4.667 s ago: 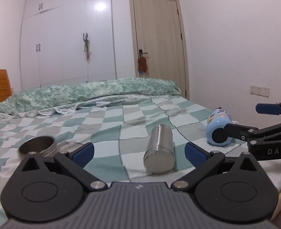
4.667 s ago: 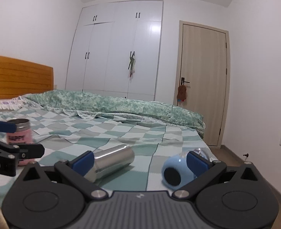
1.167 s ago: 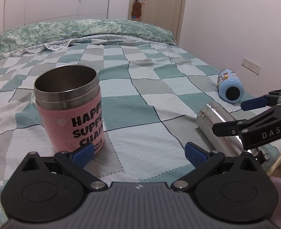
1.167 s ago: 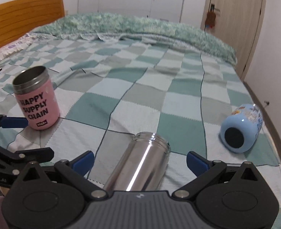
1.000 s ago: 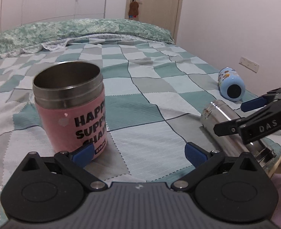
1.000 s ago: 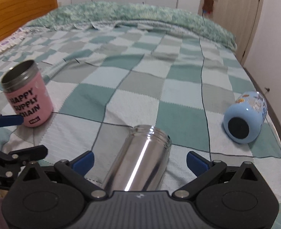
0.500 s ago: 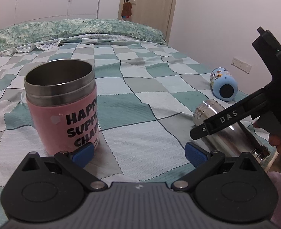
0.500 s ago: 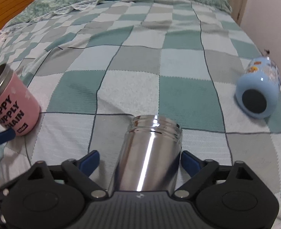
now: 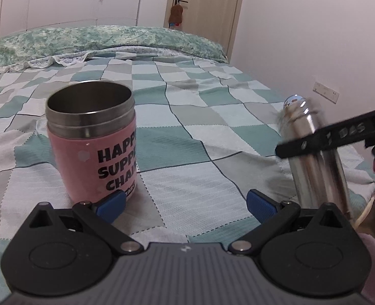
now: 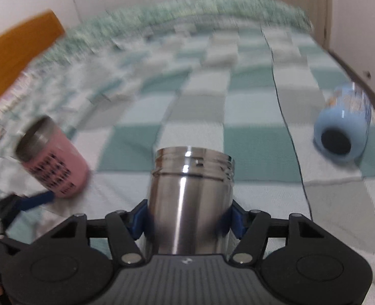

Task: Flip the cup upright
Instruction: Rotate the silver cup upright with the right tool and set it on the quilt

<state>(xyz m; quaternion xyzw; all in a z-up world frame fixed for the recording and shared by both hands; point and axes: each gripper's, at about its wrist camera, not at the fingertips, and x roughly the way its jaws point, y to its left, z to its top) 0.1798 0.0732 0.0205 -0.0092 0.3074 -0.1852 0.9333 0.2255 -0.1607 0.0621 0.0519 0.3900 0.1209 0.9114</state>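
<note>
A steel cup point(image 10: 187, 198) is clamped between the blue pads of my right gripper point(image 10: 187, 219), its threaded open end pointing away from me. In the left wrist view the same steel cup point(image 9: 312, 152) is tilted steeply, nearly standing, with the right gripper's finger point(image 9: 340, 134) across it. A pink cup point(image 9: 93, 139) with black lettering stands upright, mouth up, just ahead of the left pad of my left gripper point(image 9: 185, 203), which is open and empty. A light blue cup point(image 10: 342, 127) lies on its side at the right.
Everything sits on a bed with a green, grey and white checked cover point(image 9: 187, 117). The bed's right edge point(image 10: 352, 76) is close beside the blue cup. A wooden headboard point(image 10: 17, 48) is at the far left.
My right gripper has closed on the steel cup and lifted it from lying flat to a steep tilt. The right view is blurred by motion. The left gripper and pink cup hardly moved.
</note>
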